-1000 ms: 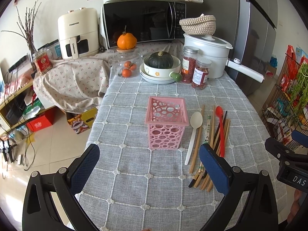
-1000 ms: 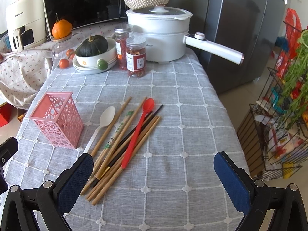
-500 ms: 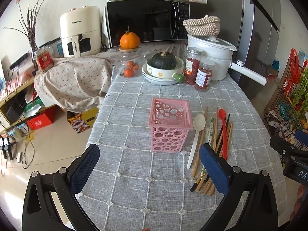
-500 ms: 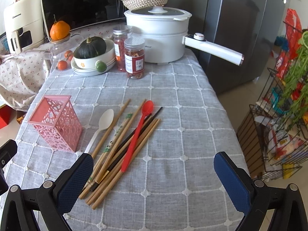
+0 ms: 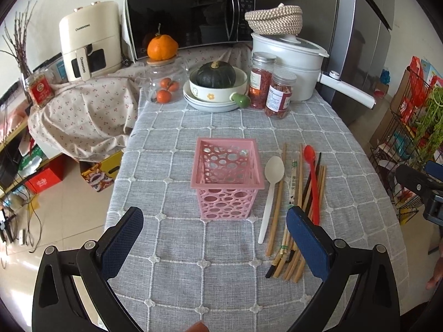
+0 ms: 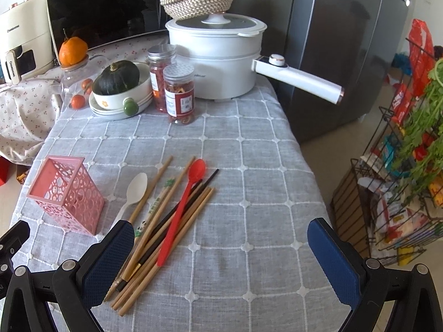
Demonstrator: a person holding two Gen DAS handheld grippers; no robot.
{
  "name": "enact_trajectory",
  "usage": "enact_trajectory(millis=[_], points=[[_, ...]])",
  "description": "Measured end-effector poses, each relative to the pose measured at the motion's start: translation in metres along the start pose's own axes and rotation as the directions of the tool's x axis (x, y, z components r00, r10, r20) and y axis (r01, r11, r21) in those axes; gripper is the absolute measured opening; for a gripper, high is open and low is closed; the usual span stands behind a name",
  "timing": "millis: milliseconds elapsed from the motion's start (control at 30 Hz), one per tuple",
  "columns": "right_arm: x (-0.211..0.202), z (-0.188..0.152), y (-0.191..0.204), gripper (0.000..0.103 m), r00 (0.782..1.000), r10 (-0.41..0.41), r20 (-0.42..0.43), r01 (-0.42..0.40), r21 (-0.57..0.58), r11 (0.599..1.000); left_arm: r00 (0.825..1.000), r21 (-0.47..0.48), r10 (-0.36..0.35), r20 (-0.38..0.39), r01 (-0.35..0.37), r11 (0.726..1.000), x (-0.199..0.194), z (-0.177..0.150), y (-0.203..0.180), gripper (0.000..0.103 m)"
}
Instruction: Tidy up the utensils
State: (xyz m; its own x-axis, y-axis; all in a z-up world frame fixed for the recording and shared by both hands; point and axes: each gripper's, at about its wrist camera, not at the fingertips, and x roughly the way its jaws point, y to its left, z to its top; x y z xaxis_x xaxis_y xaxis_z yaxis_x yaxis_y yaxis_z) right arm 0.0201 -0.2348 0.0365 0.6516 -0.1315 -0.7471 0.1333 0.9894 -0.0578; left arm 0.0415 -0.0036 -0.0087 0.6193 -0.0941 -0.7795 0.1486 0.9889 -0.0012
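A lived-in home kitchen: a microwave (image 5: 191,19) and air fryer (image 5: 90,41) stand at the far end, a tall fridge (image 6: 340,49) at far right, and a cloth-covered table (image 5: 221,262) holds a white cooking pot (image 6: 218,61), 2 food jars (image 6: 178,94) and a squash in a bowl (image 5: 216,81).

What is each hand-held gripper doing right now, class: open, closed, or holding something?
Left hand-held gripper: open, holding nothing.
Right hand-held gripper: open, holding nothing.
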Motion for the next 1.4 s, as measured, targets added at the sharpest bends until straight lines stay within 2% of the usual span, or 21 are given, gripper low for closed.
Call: enact_trajectory(millis=[67,233,367,467,567,633,733,767,867,967,1167,1233,1300,1400], points=[[0.001,0.004,-0.002,0.103,1.0,0.002,-0.004,-0.001,0.008,1.0,0.999,0.028,-0.023,-0.024,0.024,0.999,-0.001,0.005,-0.007,0.103],[0.003,0.009,-0.009,0.103,0.999,0.018,-0.026,-0.017,0.023,1.0,0.999,0.085,-0.042,-0.008,0.043,0.995,-0.009,0.013,-0.02,0.103],[0.013,0.012,-0.017,0.103,0.997,0.04,-0.071,-0.038,0.042,0.998,0.99,0.066,-0.118,-0.082,0.123,0.99,0.001,0.027,-0.02,0.103],[0.027,0.014,-0.026,0.103,0.989,0.085,-0.12,-0.076,0.072,0.994,0.977,0.042,-0.16,-0.139,0.167,0.985,0.014,0.038,-0.022,0.097],[0.044,0.016,-0.035,0.103,0.976,0.143,-0.163,-0.125,0.114,0.986,0.966,0.043,-0.179,-0.189,0.19,0.981,0.031,0.05,-0.034,0.086],[0.055,0.018,-0.04,0.103,0.97,0.159,-0.181,-0.139,0.115,0.984,0.961,0.051,-0.173,-0.217,0.188,0.981,0.045,0.059,-0.046,0.075],[0.071,0.02,-0.047,0.094,0.965,0.161,-0.209,-0.141,0.11,0.984,0.94,0.049,-0.185,-0.288,0.207,0.977,0.073,0.072,-0.064,0.066],[0.077,0.019,-0.051,0.09,0.96,0.169,-0.222,-0.145,0.119,0.982,0.93,0.054,-0.182,-0.321,0.21,0.976,0.085,0.075,-0.071,0.066],[0.093,0.016,-0.063,0.089,0.946,0.195,-0.258,-0.157,0.161,0.974,0.908,0.085,-0.135,-0.396,0.183,0.98,0.119,0.082,-0.091,0.062],[0.103,0.012,-0.075,0.089,0.938,0.205,-0.278,-0.155,0.19,0.969,0.898,0.132,-0.061,-0.436,0.131,0.983,0.148,0.089,-0.104,0.061],[0.109,0.008,-0.087,0.089,0.934,0.211,-0.289,-0.147,0.227,0.963,0.898,0.218,0.05,-0.437,0.052,0.975,0.176,0.098,-0.125,0.052],[0.11,0.009,-0.088,0.089,0.934,0.214,-0.287,-0.151,0.227,0.962,0.899,0.237,0.046,-0.435,0.065,0.969,0.176,0.1,-0.133,0.044],[0.111,0.008,-0.087,0.089,0.932,0.219,-0.289,-0.156,0.225,0.962,0.902,0.248,0.028,-0.431,0.089,0.965,0.174,0.102,-0.138,0.043],[0.111,0.008,-0.088,0.089,0.933,0.219,-0.287,-0.154,0.23,0.961,0.895,0.285,0.053,-0.443,0.085,0.955,0.176,0.101,-0.143,0.037]])
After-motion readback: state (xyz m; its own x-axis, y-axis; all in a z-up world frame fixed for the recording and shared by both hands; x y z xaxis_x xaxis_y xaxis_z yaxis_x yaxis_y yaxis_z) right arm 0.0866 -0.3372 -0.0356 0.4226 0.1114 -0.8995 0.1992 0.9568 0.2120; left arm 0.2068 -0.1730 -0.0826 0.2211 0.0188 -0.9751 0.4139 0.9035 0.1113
